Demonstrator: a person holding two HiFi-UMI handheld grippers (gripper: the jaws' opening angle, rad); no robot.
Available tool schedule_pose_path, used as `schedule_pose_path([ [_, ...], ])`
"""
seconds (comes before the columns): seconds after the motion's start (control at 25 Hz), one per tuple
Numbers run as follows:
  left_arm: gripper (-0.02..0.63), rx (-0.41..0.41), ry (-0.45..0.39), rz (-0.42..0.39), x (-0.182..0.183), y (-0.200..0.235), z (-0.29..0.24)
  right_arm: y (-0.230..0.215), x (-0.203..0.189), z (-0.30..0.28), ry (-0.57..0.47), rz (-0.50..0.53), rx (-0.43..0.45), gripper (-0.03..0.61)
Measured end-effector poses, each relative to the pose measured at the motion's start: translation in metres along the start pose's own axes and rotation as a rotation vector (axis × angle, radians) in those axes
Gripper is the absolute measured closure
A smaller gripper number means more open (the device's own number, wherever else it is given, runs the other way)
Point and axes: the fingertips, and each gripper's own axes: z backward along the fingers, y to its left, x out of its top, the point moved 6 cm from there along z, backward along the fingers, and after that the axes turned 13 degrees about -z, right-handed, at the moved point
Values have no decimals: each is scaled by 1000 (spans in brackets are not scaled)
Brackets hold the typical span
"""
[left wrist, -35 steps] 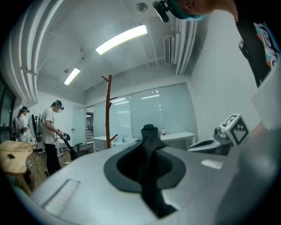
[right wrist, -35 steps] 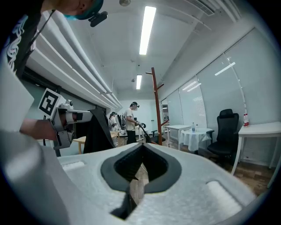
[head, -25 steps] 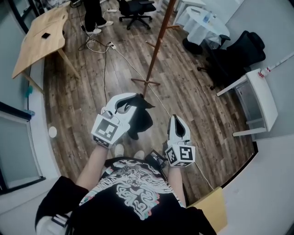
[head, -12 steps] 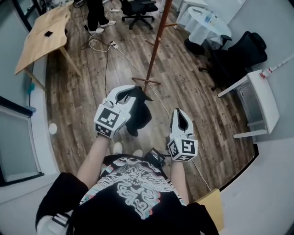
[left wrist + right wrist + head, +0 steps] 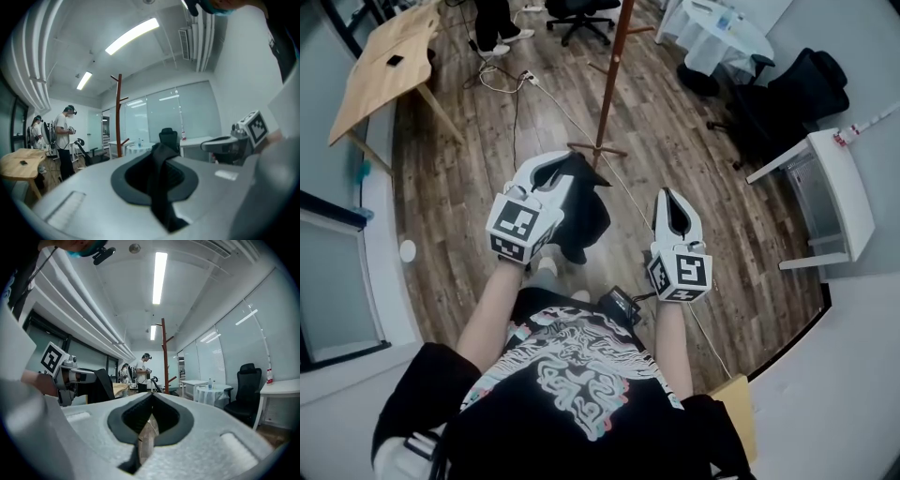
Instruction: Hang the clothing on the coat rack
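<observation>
left tool (image 5: 565, 167): white shell, black inner pads, black-and-white square markers at the near end
right tool (image 5: 669, 195): white shell, black inner pads, the same black-and-white square markers
clothing (image 5: 586, 217): plain black, no pattern to see
coat rack (image 5: 610, 75): reddish brown, all one colour
floor (image 5: 694, 178): planks of mixed brown and grey, with wood grain
worktop (image 5: 380, 75): light yellowish wood, at the far left
small table (image 5: 839, 187): white, at the right
round table (image 5: 727, 33): white cloth, at the far right
office chair (image 5: 787, 94): black
shirt (image 5: 572, 375): black, with a print in white, pale green and pink
</observation>
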Motion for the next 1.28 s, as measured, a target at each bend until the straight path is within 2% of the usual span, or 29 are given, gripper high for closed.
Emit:
schedule_pose_path([
  [0.28, 606, -2, -6, 31, -10, 9, -21, -12, -9, -19, 10, -14, -6, 578],
  [0.52, 607, -30, -26, 47, -16, 27, -63, -33, -8, -56, 25, -12, -15, 578],
  [0.88, 606, -52, -26, 57, -31, 84, -137, -72, -5, -143, 46, -24, -42, 578],
  [1.12, 606, -92, -24, -3, -46, 123, -179, -89, -3, -199, 34, -34, -49, 578],
  [1.28, 606, -102, -20, -4, -55, 150, -197, -92, -4, -231, 44, -37, -64, 578],
])
